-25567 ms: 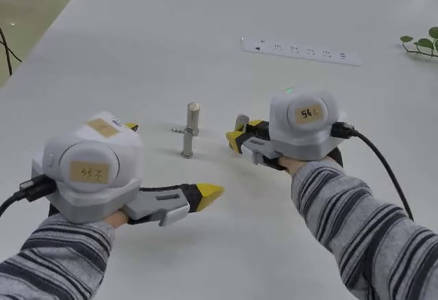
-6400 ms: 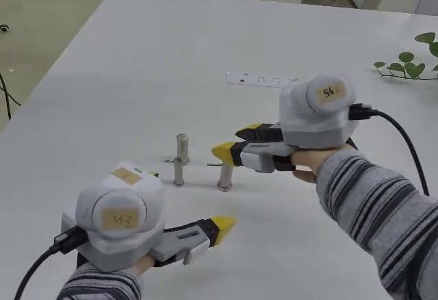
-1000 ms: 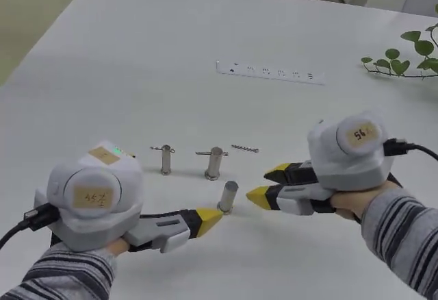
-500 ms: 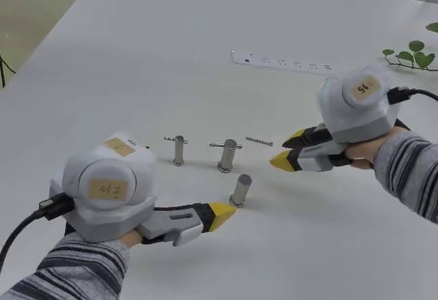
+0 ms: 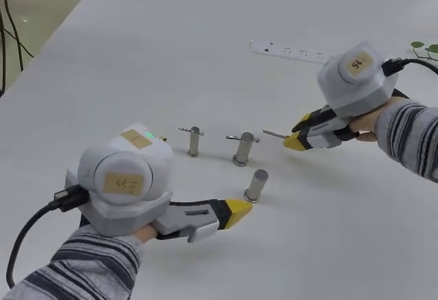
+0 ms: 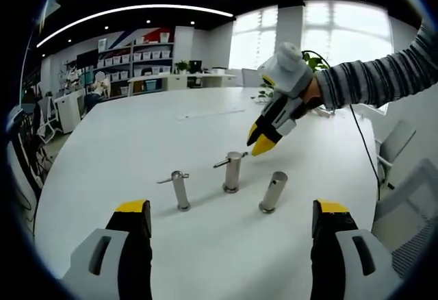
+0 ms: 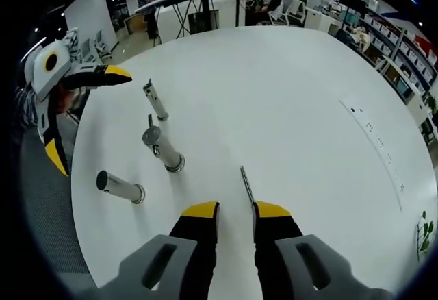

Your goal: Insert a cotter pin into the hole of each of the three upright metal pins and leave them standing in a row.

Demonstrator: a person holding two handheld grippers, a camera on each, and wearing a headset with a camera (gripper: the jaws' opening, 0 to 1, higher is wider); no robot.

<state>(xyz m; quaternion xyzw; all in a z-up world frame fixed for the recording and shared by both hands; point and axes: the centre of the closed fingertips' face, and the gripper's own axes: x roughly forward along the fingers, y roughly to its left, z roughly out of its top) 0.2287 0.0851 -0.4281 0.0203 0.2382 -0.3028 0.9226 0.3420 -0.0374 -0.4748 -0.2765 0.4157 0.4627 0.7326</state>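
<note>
Three metal pins stand on the white table. The left pin [image 5: 194, 141] and the middle pin [image 5: 243, 149] each carry a cotter pin through the top. The third pin [image 5: 256, 185] stands bare, in front of the row. A loose cotter pin [image 5: 274, 134] lies flat beside the middle pin. My right gripper [image 7: 237, 211] is narrowly open, and the loose cotter pin [image 7: 246, 185] lies just ahead of its gap, by the right jaw. My left gripper [image 6: 233, 207] is wide open, facing the three pins, with one finger [image 5: 236, 211] close to the bare pin [image 6: 274, 190].
A white power strip [image 5: 291, 51] lies at the back of the table, with plant leaves [image 5: 426, 46] to its right. The table's left edge [image 5: 65, 33] drops to the floor. Cables trail from both grippers.
My right gripper has moved from beside the bare pin back and right to the loose cotter pin. The left gripper has stayed near the bare pin. The head camera has shifted.
</note>
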